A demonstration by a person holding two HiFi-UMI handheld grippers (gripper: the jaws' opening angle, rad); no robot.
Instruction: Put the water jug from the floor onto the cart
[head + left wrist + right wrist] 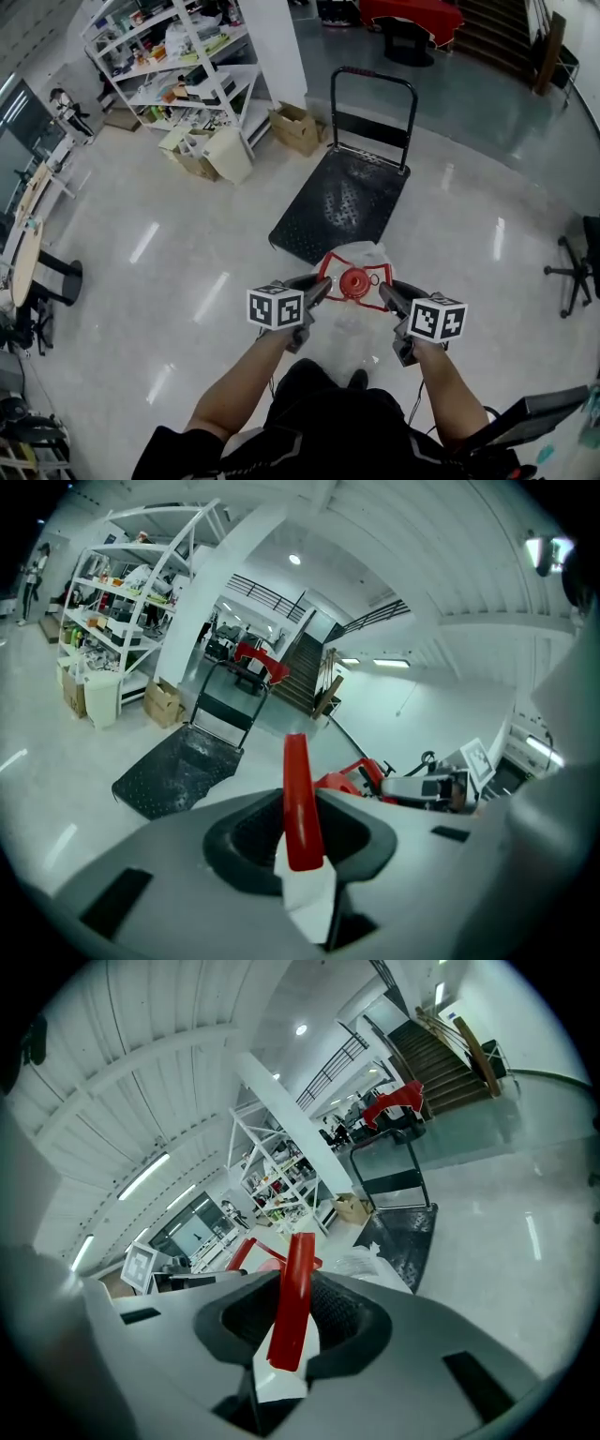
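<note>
The water jug [362, 254] is clear, with a red cap [354, 281] and a red handle frame. It hangs off the floor just in front of the person, short of the near edge of the black cart [342, 202]. My left gripper [319, 291] is shut on the left bar of the red handle [300, 803]. My right gripper [386, 292] is shut on the right bar [295, 1297]. In both gripper views the cart [178, 771] [403, 1227] lies ahead with its push handle [373, 80] at the far end. Most of the jug's body is hidden below the grippers.
White shelving [178, 56] and cardboard boxes [295, 127] stand left of the cart. A white bin [230, 155] sits by the shelves. An office chair [579, 267] is at the right edge, tables [28, 234] at the left, stairs [497, 33] at the back.
</note>
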